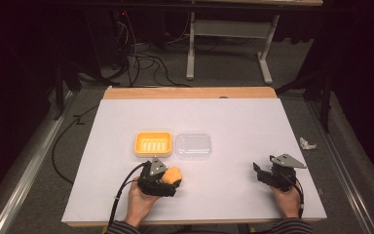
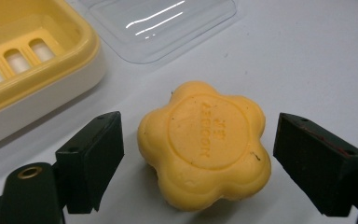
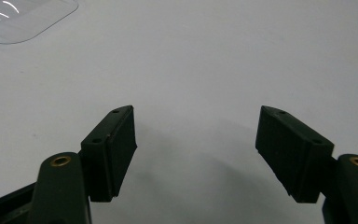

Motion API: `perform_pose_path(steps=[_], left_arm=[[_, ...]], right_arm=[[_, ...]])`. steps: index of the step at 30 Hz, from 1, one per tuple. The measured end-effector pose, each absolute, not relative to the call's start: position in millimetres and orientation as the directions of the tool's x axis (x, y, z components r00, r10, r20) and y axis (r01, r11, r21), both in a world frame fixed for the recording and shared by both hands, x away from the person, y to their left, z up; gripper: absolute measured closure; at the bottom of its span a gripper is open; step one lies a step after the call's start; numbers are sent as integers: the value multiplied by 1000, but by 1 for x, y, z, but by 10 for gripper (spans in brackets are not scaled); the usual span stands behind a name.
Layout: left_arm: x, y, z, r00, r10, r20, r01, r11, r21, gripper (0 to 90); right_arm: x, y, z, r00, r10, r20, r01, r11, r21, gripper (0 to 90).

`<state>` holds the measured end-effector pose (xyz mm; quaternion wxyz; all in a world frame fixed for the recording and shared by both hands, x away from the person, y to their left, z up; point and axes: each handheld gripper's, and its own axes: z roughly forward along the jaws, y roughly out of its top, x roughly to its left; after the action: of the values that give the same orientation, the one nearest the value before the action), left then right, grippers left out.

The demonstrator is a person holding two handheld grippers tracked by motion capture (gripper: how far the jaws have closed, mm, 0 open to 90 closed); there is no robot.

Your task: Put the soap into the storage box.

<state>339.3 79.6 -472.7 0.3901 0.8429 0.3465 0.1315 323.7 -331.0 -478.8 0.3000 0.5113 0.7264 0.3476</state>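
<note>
Soap dish [image 1: 153,143] in yellow sits at the left of our white table [image 1: 233,117], with a clear lid [image 1: 193,145] touching its right side. Nearer us, our left gripper [image 1: 168,181] has its jaws wide on either side of a flower-shaped yellow soap [image 2: 204,144], not touching it. Well to the right, our right gripper [image 1: 262,171] rests with jaws wide, holding nothing.

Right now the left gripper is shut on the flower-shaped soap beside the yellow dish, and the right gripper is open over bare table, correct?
Not quite. The left gripper is open: in the left gripper view its jaws stand apart on either side of the flower-shaped soap, touching neither side. The rest holds: yellow dish beside it, right gripper open over bare table.
</note>
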Motion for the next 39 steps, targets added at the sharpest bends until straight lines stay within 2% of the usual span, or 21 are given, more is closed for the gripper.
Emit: perform_pose_path(steps=[10, 14, 22, 39], left_arm=[[341, 73, -478, 716, 698, -15, 482, -478, 734, 204], [340, 71, -479, 722, 692, -11, 476, -486, 733, 253], [340, 70, -480, 727, 687, 10, 464, -502, 730, 259], [339, 79, -469, 724, 690, -10, 466, -478, 745, 265]], right_arm=[[324, -331, -479, -300, 951, -79, 534, 236, 812, 293], [324, -331, -479, -299, 951, -81, 534, 237, 812, 293], [324, -331, -479, -299, 951, -77, 537, 234, 811, 293], [324, -331, -479, -300, 950, -82, 534, 238, 811, 293]])
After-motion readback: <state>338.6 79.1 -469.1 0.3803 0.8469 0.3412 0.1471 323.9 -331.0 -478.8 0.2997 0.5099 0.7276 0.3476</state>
